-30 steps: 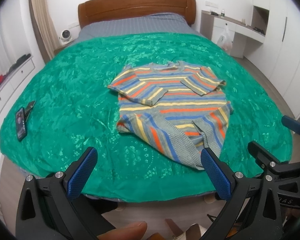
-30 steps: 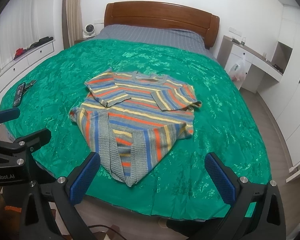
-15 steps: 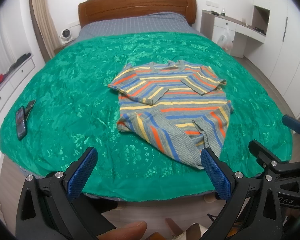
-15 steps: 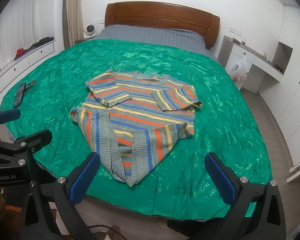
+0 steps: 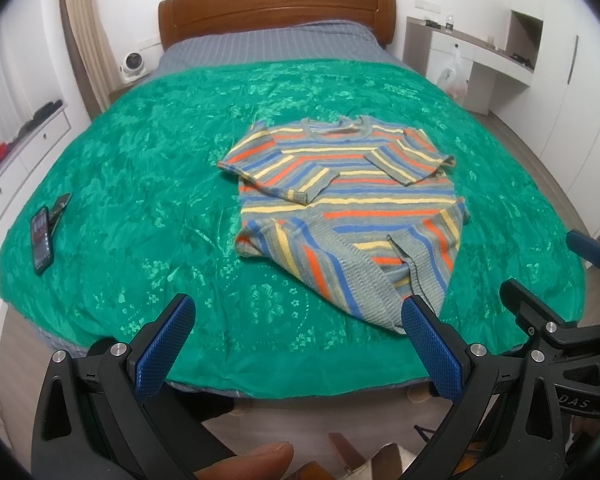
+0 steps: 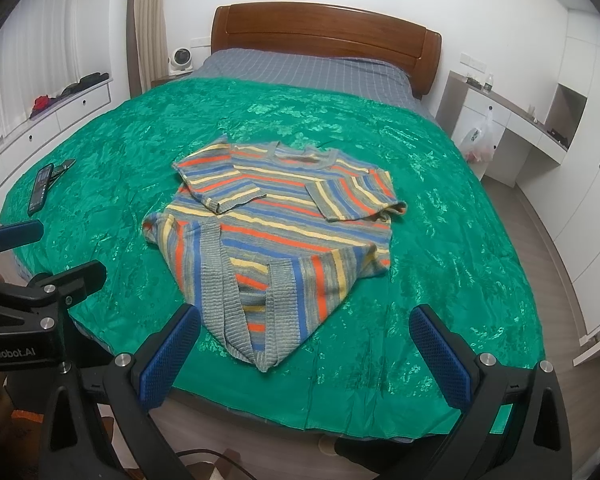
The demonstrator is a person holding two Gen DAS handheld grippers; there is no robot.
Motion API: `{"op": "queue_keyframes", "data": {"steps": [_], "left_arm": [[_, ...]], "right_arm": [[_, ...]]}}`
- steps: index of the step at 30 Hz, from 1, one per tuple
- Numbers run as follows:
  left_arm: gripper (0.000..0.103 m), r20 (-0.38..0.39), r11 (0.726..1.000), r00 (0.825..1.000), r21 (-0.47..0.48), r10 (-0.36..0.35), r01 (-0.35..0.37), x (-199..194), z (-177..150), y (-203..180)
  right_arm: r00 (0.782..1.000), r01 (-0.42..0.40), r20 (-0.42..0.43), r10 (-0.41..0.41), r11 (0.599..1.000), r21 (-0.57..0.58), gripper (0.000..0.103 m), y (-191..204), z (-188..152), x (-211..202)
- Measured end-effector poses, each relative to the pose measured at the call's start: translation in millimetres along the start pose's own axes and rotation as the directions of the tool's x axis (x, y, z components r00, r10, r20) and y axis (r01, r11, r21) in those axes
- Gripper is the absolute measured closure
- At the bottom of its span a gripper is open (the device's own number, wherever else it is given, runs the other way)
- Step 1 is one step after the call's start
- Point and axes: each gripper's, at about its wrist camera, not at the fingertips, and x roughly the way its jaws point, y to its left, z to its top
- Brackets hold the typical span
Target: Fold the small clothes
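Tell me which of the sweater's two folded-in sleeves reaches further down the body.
The sleeve on the phone's side: its cuff lies lower across the striped sweater than the shorter-lying sleeve toward the desk.

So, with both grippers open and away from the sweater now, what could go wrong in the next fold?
1. The striped sweater lies with its two bottom corners folded into a loose point near the bed edge; grabbing only the top layer may undo those flaps.
2. The green bedspread looks smooth and shiny, so the sweater might slide when pulled.
3. The left gripper and right gripper hang close together and could collide when reaching in.
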Motion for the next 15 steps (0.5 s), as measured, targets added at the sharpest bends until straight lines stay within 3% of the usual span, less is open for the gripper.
{"op": "queue_keyframes", "data": {"steps": [15], "left_arm": [[0.000,-0.007,1.000,1.000,-0.010,0.002,-0.002,2.5,-2.8,2.6]], "right_arm": [[1.000,0.000,-0.002,0.000,1.000,0.003,0.000,0.2,-0.9,0.5]]}}
